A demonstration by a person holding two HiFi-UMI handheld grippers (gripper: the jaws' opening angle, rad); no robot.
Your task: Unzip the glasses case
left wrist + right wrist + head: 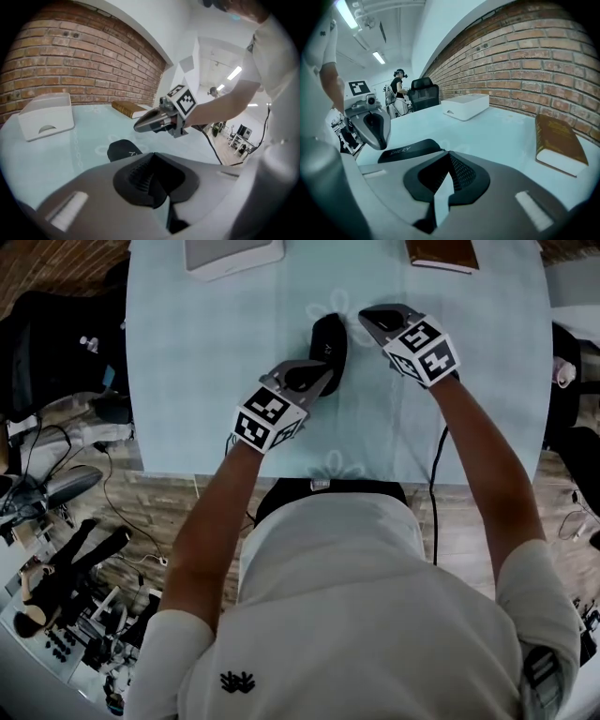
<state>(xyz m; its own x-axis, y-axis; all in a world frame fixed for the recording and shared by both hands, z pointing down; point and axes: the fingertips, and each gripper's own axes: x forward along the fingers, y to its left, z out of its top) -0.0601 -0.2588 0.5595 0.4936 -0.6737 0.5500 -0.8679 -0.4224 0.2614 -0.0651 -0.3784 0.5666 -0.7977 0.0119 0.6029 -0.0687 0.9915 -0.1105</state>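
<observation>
Glasses case (pixel 329 341) lies flat mid-table (pixel 202 381), looks fully zipped, so unzipping not started. Left gripper (pixel 317 378) over the case's near end, fingers pressed together, nothing between them. Right gripper (pixel 378 321) just beside the far end, fingers near-closed, empty too. Still to do: pin the case, find the zipper pull, run it round.

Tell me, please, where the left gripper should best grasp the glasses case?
Probably across its narrow width at the near end, from the person's side: the glasses case lies flat, long axis pointing away, with the left gripper nearest that end.
</observation>
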